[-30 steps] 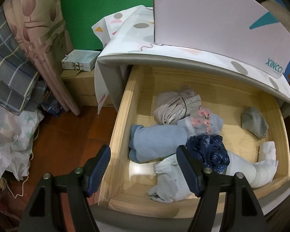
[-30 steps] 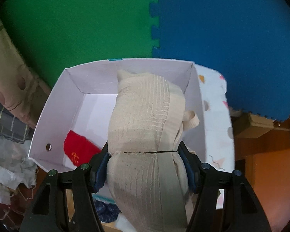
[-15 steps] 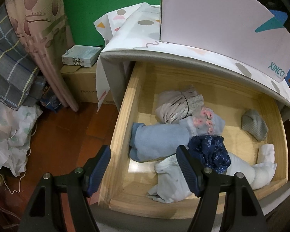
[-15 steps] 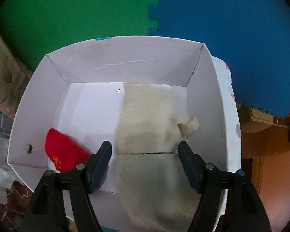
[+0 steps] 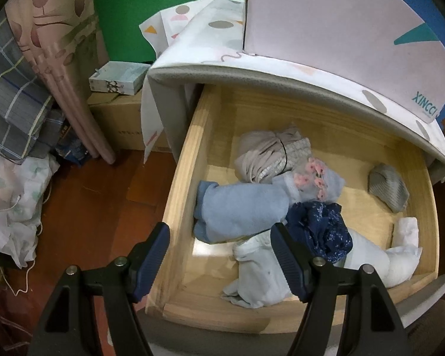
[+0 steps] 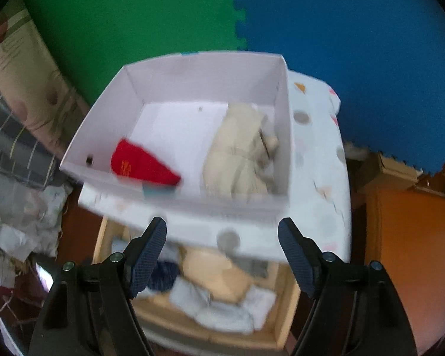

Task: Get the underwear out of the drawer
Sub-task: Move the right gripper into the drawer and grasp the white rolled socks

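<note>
The wooden drawer (image 5: 178,184) stands open and holds several rolled garments: a light blue one (image 5: 240,207), a grey-beige one (image 5: 270,157), a dark blue patterned one (image 5: 320,231), a white one (image 5: 370,261) and a grey one (image 5: 388,187). My left gripper (image 5: 219,255) is open and empty above the drawer's front left corner. My right gripper (image 6: 222,249) is open and empty, above the drawer (image 6: 281,323) and short of the white box (image 6: 175,74). A cream garment (image 6: 237,154) and a red one (image 6: 139,163) lie in that box.
The white box (image 5: 326,23) stands on the cloth-covered cabinet top (image 5: 192,59). Left of the cabinet are a cardboard box (image 5: 115,118), a small carton (image 5: 118,77), hanging fabrics (image 5: 44,44) and crumpled bags (image 5: 12,207) on the wooden floor (image 5: 89,207). Green and blue foam mats (image 6: 341,44) cover the wall.
My right gripper opened and let the cream garment drop into the white box, then drew back and up. My left gripper drifted slightly and stayed open.
</note>
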Demonstrator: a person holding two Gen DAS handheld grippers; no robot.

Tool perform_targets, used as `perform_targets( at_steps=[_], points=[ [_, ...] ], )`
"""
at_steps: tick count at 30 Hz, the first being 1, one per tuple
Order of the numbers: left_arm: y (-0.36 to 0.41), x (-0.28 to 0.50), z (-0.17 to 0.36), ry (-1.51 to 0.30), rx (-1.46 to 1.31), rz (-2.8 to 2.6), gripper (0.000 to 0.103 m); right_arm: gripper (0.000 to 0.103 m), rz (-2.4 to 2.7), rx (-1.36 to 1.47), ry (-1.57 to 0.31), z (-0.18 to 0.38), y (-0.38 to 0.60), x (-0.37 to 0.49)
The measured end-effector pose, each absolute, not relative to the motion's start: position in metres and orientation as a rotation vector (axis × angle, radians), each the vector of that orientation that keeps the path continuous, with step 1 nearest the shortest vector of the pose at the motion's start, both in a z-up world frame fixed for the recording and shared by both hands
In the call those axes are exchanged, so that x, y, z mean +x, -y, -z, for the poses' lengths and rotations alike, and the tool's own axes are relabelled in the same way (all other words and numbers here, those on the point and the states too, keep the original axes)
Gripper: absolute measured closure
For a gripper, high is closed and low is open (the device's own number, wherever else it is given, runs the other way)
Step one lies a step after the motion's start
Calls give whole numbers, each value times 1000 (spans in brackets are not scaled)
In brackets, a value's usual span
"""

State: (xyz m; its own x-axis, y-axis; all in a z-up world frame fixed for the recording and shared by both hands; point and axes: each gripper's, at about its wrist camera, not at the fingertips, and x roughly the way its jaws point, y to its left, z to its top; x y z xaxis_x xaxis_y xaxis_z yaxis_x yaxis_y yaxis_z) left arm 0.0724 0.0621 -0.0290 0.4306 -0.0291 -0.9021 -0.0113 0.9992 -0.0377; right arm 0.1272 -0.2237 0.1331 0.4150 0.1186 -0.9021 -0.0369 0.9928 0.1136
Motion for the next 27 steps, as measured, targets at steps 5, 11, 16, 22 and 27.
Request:
perform_targets(
  at_steps=[5, 11, 16, 22, 27],
  points=[
    [-63, 74, 32, -1146, -50, 8, 31, 28, -88, 49, -1231, -107, 234, 81],
    [-63, 73, 32, -1151, -40, 3, 31, 28, -61, 84, -1389, -40, 243, 63],
    [-62, 73, 33, -1152, -33, -2, 31, 39, -16, 150, -1505, 20, 250, 60],
    [-63, 73, 32, -1150, -43, 4, 31, 41, 36, 195, -1565, 65, 259, 70],
    [-62, 74, 31, -1148, -48, 13, 31, 42, 66, 193, -1612, 91, 261, 78]
  ],
)
